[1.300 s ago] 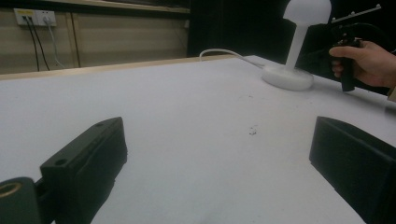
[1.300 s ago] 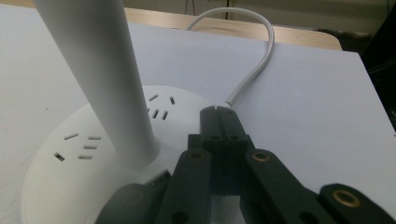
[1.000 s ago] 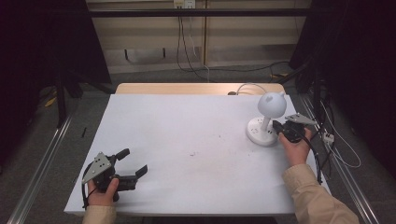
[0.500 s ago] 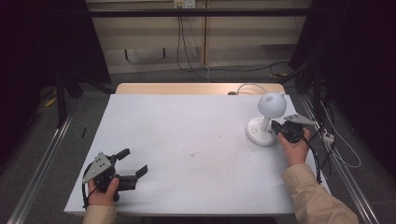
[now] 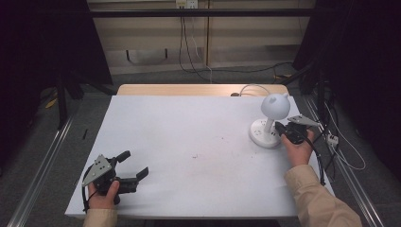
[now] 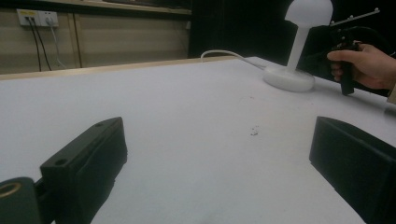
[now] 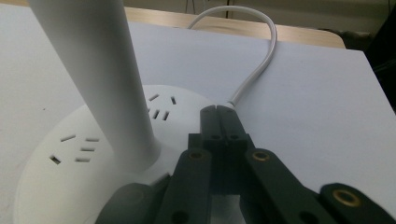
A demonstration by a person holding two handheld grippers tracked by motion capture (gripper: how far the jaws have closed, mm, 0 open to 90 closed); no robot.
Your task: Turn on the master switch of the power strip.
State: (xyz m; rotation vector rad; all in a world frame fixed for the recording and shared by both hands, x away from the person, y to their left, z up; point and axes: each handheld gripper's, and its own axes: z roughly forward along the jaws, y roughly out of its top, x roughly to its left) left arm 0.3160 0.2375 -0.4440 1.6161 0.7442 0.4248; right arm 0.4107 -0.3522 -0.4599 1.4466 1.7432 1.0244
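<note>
We note the white surface, which carries everything, with a strip of bare wood showing along its far edge. Next in size, the white desk lamp stands upright at the far right of the surface: a domed head on a straight stem, rising from a round base that has socket slots moulded into its top. Its white cable leaves the base at the back and loops toward the far edge. Our right gripper sits low against the lamp's base; in the right gripper view its jaws are pressed fully together, tips over the rim of the base where the cable enters, and nothing is pinched between them. Whether the tips touch the base we cannot tell. Our left gripper rests at the near left corner of the surface, well apart from the lamp, jaws spread wide and empty, pointing across the surface.
</note>
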